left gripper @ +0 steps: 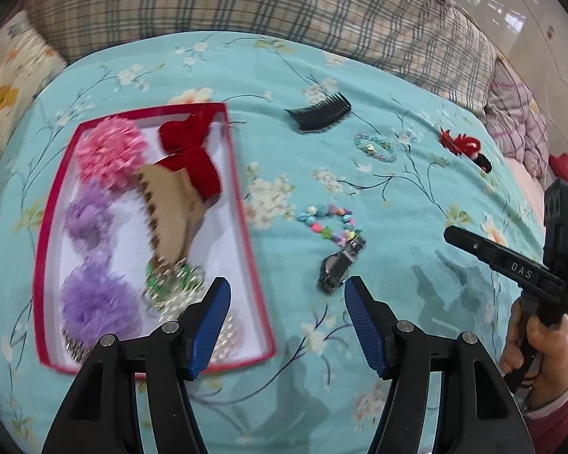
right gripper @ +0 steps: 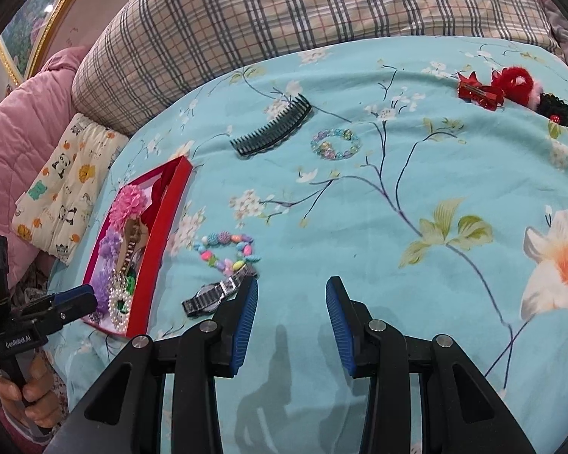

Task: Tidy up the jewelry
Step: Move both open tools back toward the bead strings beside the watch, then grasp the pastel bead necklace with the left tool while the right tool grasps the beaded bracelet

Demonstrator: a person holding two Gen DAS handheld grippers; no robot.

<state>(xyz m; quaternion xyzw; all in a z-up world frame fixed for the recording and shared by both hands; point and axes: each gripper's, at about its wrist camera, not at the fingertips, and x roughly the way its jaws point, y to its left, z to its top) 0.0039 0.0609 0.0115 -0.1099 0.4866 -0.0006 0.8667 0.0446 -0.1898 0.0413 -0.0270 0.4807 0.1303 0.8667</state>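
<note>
A red-rimmed box lies on the bed and holds a pink flower, a red bow, a tan claw clip, purple puffs and pearl pieces. Loose on the sheet lie a dark watch, a colourful bead bracelet, a pale bead bracelet, a black comb and red hair clips. My left gripper is open and empty, just short of the watch. My right gripper is open and empty, right of the watch.
The teal floral bedsheet covers the bed. A plaid pillow lies along the far edge. A pink quilt and a panda-print cushion are at the left. A person's hand holds each gripper handle.
</note>
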